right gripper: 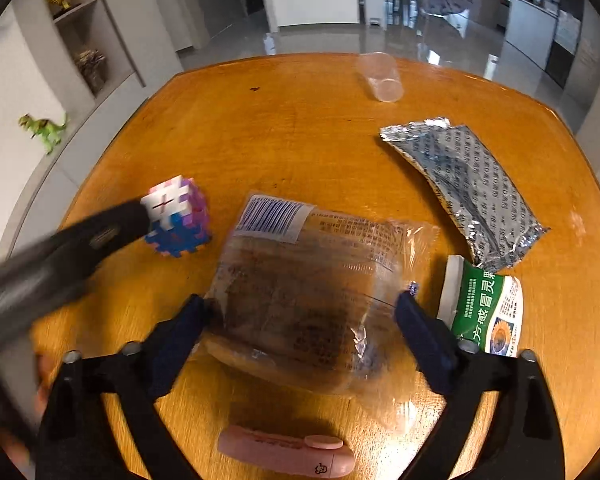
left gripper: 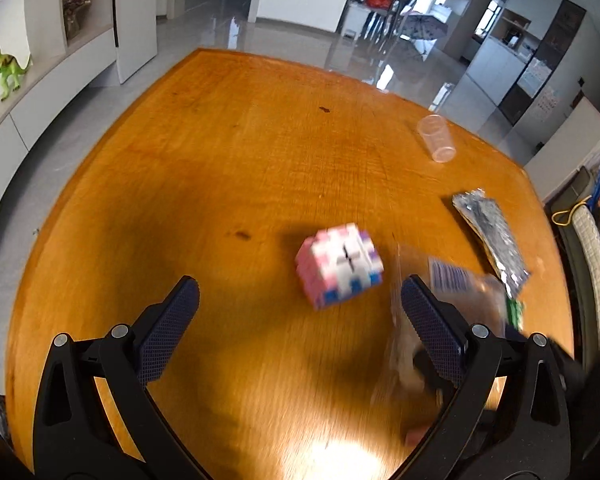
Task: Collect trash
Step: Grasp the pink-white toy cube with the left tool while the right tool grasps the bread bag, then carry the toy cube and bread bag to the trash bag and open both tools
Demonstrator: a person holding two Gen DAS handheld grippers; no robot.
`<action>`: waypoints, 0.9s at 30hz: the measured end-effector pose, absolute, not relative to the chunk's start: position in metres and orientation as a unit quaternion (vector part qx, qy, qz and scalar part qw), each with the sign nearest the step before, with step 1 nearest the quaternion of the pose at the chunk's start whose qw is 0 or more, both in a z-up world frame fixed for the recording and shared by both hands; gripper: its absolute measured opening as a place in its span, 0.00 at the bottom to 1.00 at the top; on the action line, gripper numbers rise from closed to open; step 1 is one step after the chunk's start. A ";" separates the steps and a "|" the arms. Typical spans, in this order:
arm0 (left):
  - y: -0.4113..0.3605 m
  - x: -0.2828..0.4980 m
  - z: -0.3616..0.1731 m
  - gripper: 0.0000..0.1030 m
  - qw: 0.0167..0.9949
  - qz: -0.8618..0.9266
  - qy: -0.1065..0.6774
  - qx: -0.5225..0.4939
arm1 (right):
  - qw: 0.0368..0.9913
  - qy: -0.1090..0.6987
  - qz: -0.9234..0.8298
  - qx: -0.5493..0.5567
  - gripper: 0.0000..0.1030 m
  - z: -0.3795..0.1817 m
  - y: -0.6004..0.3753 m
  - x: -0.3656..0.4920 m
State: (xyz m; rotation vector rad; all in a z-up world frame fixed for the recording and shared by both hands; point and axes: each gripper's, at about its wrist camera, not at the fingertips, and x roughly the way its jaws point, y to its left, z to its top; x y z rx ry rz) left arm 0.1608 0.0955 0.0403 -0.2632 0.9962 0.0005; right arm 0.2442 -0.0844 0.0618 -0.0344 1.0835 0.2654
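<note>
A clear plastic bread wrapper with a barcode label (right gripper: 308, 292) lies on the wooden table (right gripper: 300, 128). My right gripper (right gripper: 302, 312) is open, its fingers on either side of the wrapper, just above it. A silver foil packet (right gripper: 464, 188), a green and white medicine packet (right gripper: 488, 312) and a clear plastic cup on its side (right gripper: 382, 78) lie farther right and back. My left gripper (left gripper: 298, 296) is open and empty, just in front of a pink, white and blue puzzle cube (left gripper: 338, 270). The wrapper (left gripper: 440, 280) is blurred beside its right finger.
A pink pen-like gadget (right gripper: 286, 452) lies at the table's near edge. The left gripper's arm (right gripper: 60, 252) reaches in beside the cube (right gripper: 178, 216). A green toy dinosaur (left gripper: 6, 70) stands on a shelf at the left. A tiled floor surrounds the table.
</note>
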 end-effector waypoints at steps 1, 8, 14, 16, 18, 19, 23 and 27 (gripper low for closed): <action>0.094 0.167 0.037 0.95 0.868 0.003 0.481 -0.123 | 0.849 0.511 0.131 -0.025 0.78 0.063 -0.083 0.241; 0.079 0.185 0.017 0.85 0.867 0.025 0.490 -0.082 | 0.856 0.496 0.144 -0.034 0.72 0.067 -0.085 0.225; 0.093 0.175 0.017 0.38 0.863 0.004 0.494 -0.106 | 0.855 0.493 0.159 -0.011 0.69 0.074 -0.094 0.215; 0.102 0.163 0.022 0.38 0.863 -0.003 0.491 -0.120 | 0.857 0.486 0.172 0.009 0.68 0.081 -0.099 0.208; 0.108 0.151 0.028 0.38 0.866 -0.011 0.484 -0.126 | 0.863 0.473 0.180 0.010 0.68 0.090 -0.097 0.202; 0.110 0.146 0.031 0.38 0.867 -0.013 0.480 -0.129 | 0.866 0.465 0.183 0.010 0.68 0.098 -0.096 0.197; 0.125 0.113 0.053 0.38 0.877 -0.018 0.460 -0.136 | 0.870 0.451 0.200 0.014 0.68 0.122 -0.092 0.175; 0.140 0.073 0.071 0.38 0.888 -0.016 0.439 -0.138 | 0.869 0.442 0.221 0.017 0.68 0.136 -0.083 0.141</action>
